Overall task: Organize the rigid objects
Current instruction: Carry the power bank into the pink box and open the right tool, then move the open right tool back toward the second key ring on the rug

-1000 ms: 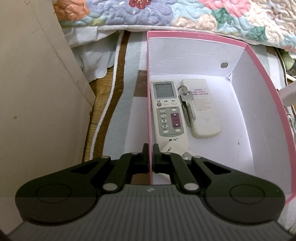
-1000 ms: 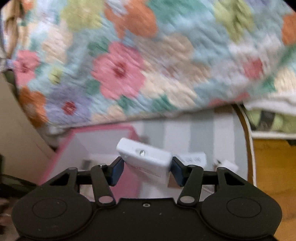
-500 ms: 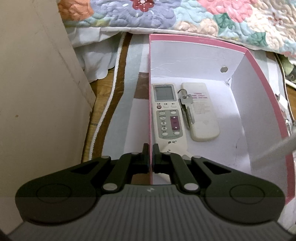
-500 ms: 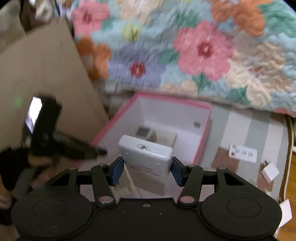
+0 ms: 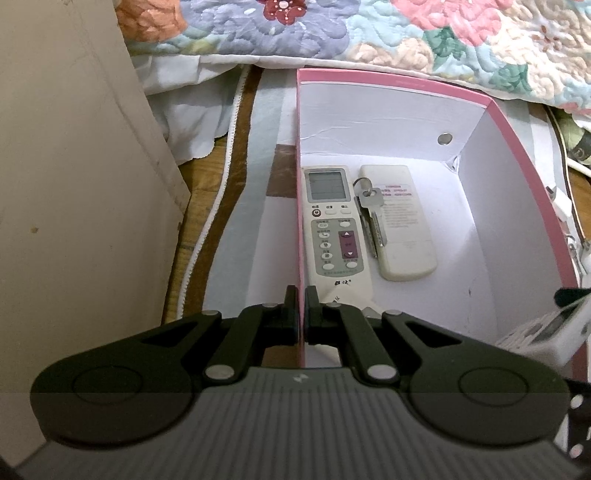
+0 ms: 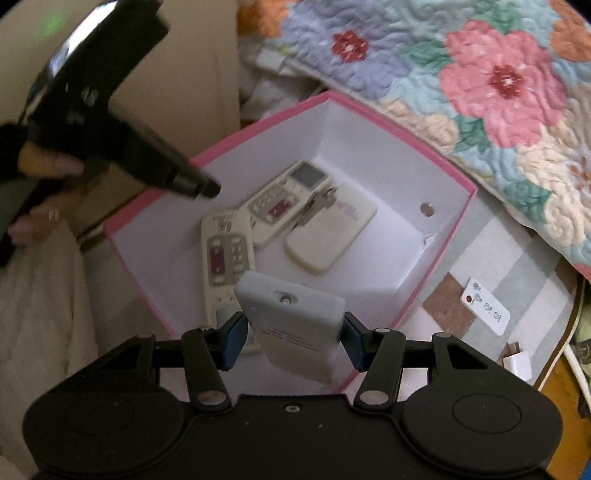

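A pink box with a white inside holds a face-up remote, a face-down remote and a bunch of keys. My left gripper is shut on the box's left wall. My right gripper is shut on a white remote and holds it above the box's near corner. In the right wrist view the box shows a third remote inside. The left gripper shows there at the box's far wall. The held remote enters the left wrist view at the right edge.
A floral quilt hangs behind the box. A beige panel stands at the left. On the striped mat right of the box lie a small white remote and a white plug.
My right gripper has swung left and forward with the white remote, from beside the quilt to above the box. The left gripper has kept its hold on the wall.
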Tool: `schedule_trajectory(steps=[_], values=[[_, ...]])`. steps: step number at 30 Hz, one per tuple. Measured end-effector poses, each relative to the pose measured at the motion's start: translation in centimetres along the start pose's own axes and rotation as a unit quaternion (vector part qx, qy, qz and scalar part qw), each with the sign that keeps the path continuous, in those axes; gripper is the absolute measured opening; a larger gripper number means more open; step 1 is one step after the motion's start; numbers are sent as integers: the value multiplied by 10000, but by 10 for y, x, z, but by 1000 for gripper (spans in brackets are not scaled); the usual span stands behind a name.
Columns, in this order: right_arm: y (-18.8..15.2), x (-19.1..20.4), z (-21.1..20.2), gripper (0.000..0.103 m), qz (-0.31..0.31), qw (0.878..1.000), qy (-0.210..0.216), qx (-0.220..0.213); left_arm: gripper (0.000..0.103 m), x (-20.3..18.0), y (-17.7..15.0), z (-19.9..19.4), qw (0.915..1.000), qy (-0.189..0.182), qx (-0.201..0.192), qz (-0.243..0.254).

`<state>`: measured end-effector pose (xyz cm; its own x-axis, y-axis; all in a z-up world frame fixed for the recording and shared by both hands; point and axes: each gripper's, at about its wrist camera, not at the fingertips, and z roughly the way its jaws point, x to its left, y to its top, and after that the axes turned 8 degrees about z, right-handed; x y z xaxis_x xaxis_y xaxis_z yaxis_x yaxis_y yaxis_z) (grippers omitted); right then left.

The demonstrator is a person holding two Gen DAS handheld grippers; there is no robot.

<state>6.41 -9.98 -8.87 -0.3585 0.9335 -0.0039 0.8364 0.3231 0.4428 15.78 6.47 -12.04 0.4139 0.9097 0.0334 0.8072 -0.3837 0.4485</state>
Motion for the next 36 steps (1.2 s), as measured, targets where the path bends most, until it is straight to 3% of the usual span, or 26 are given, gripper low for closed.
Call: schedule_trajectory(steps=[4,8,11,18,23,28,31,33,36], values=[[5,-1,22,59,10,9991,42,427,3,1,0,0,10000,-57,7,-50],[23,-3,38,57,-45,9990,39,453,3,1,0,0,10000,-52,7,-62],[35,-5,51,33,-75,9986,173,503,3,1,0,0,10000,-53,4,-65],[35,-10,70,31,176,9979,280,554,3,1,0,0,10000,-57,3,-61],[29,-29,37,34,767,9957,512,-130,3,0,0,0,10000,-45,1,-27],[17,-67,-16,41,1876,9773,813,-561,3,0,1,1,10000,-51,38,-29],[6,-91,-45,46,2246,9688,629,-839,3,0,-1,0,10000,-54,5,1],[-5,-106,-55,56,2389,9657,532,-870,3,-2,-1,0,10000,-28,3,30],[-24,-123,-56,56,2322,9694,160,-777,3,-1,0,0,10000,-27,27,-4]])
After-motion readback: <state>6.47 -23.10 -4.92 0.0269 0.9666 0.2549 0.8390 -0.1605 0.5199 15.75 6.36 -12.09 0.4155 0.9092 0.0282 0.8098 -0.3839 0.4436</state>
